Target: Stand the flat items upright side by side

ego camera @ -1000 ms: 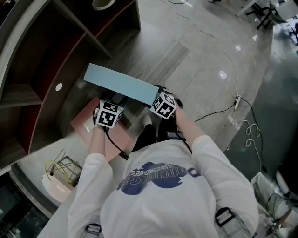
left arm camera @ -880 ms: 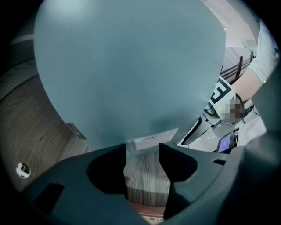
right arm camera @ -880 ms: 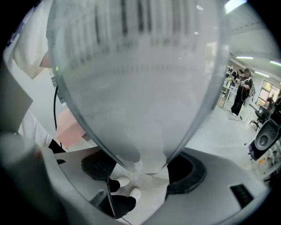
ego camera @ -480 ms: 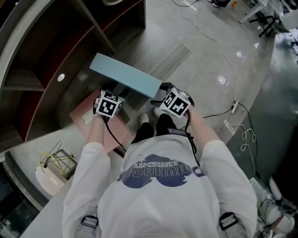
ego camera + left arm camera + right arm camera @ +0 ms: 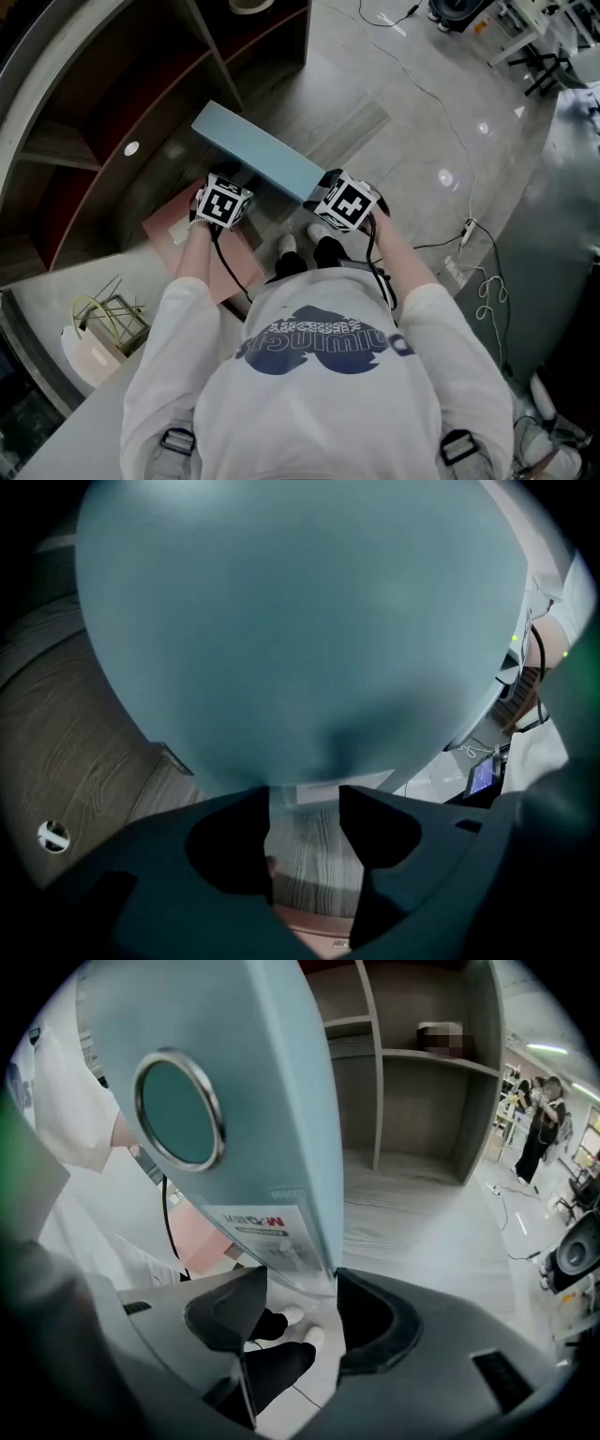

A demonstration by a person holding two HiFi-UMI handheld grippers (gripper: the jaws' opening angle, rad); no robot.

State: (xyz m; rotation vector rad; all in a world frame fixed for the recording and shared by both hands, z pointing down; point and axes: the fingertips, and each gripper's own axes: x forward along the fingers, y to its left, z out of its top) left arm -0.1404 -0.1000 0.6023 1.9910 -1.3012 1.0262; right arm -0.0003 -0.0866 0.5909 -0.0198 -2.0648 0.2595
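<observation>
A light blue file box point(image 5: 255, 156) hangs lengthwise above the floor, held between both grippers. In the left gripper view the box's broad face point(image 5: 300, 630) fills the picture, and its lower edge sits between the jaws of my left gripper point(image 5: 305, 799). In the right gripper view I see the box's narrow spine point(image 5: 281, 1082) with a round finger hole point(image 5: 178, 1115) and a label. My right gripper point(image 5: 302, 1283) has just been closing, and its jaws are clamped on the spine's bottom corner. A pink flat item point(image 5: 169, 230) lies on the floor under my left hand.
A dark wooden shelf unit point(image 5: 103, 112) with open compartments stands at the left, with its bays point(image 5: 412, 1101) ahead of the box. A wire rack and a bag point(image 5: 98, 333) sit at lower left. Cables point(image 5: 469, 225) trail across the floor at right. The person's shoes point(image 5: 309, 246) are below the box.
The right gripper has risen at the box's end and its jaws have narrowed onto the spine. The box sits slightly higher and farther toward the shelf. The left gripper keeps its hold.
</observation>
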